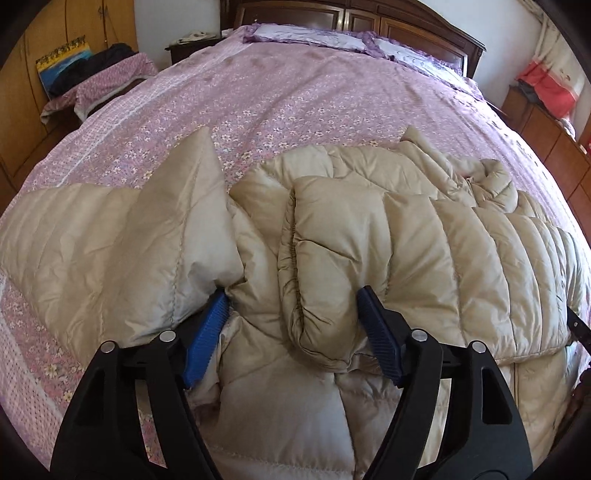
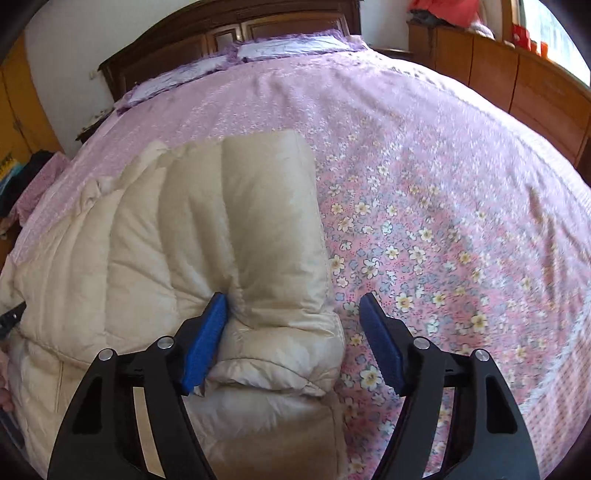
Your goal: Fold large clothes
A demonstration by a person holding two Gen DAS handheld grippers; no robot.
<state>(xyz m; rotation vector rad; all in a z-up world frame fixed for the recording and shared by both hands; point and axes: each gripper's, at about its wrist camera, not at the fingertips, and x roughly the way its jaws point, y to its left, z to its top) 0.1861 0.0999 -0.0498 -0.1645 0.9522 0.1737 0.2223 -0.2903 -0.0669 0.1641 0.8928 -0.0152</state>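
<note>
A beige quilted down jacket (image 1: 406,229) lies across the near part of the bed, with a sleeve (image 1: 325,240) folded over its body. My left gripper (image 1: 292,295) stands open over it. The sleeve's puffy cuff end bulges between the blue pads, which sit at its sides without squeezing it. In the right wrist view the jacket (image 2: 184,229) fills the left half. My right gripper (image 2: 293,297) is open at the jacket's folded right corner. Its left pad (image 2: 207,332) rests against the fabric, while the right pad (image 2: 380,343) hangs apart over the bedspread.
The bed's pink floral cover (image 1: 314,103) stretches far beyond the jacket to the pillows (image 1: 310,35) and dark wooden headboard (image 2: 229,33). Wooden cabinets (image 2: 535,96) line the right side. A covered seat with dark clothes (image 1: 99,74) stands at the left.
</note>
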